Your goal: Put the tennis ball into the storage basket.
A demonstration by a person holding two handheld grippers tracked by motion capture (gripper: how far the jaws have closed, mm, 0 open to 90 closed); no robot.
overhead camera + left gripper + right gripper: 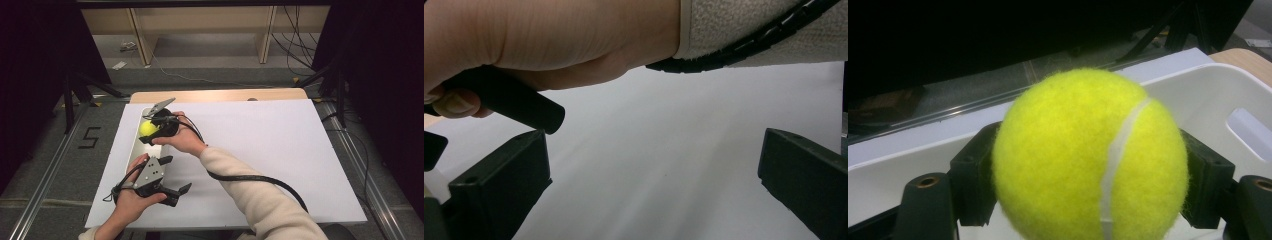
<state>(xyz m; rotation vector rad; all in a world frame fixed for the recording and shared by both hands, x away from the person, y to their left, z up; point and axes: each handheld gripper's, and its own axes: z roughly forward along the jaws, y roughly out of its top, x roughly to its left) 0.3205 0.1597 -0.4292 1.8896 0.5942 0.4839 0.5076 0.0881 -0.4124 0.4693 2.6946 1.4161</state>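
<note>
A yellow tennis ball (147, 128) is held over a white tray (141, 112) at the table's left side. My right gripper (148, 129) is shut on the ball; in the right gripper view the ball (1090, 155) sits between both black jaws, with the tray's white wall (1198, 90) and handle slot behind it. My left gripper (171, 180) hovers near the table's front left, jaws wide apart with nothing between them. The left gripper view looks across the white table cover (664, 150), under the right hand and sleeve (749, 25).
The white cover (260, 145) spreads over most of the table, bare to the right of the arms. A wooden table edge (220, 95) shows at the back. A black cable (250, 177) trails from the right gripper across the sleeve. Stands and floor cables surround the table.
</note>
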